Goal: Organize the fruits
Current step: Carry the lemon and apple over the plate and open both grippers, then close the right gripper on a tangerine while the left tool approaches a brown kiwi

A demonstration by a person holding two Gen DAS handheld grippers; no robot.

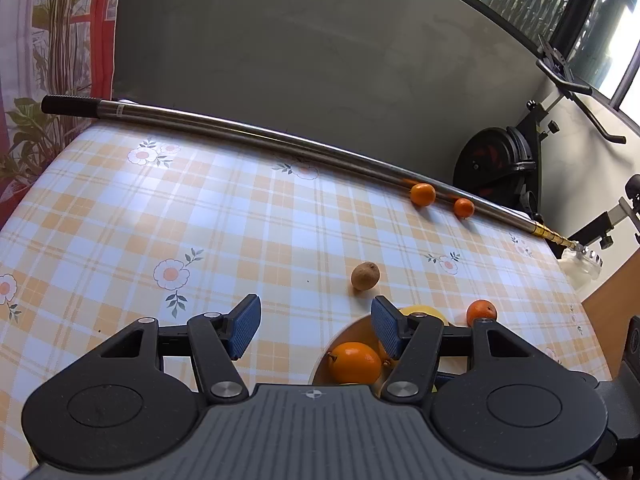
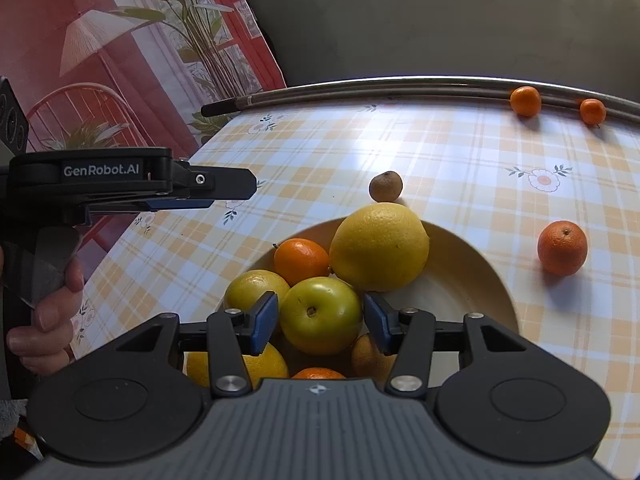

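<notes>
Since the green fruit [image 2: 320,314] sits loose between my right gripper's [image 2: 320,322] unclenched jaws, I judge it firm, smooth, roll-prone: grasp across its widest girth; left gripper [image 1: 316,330] released, empty.

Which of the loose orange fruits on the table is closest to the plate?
The lone orange fruit just right of the plate. The other two rest far back against the metal pole.

left gripper [image 1: 316,330] jaws apart and empty, right gripper [image 2: 320,322] jaws parted
</notes>
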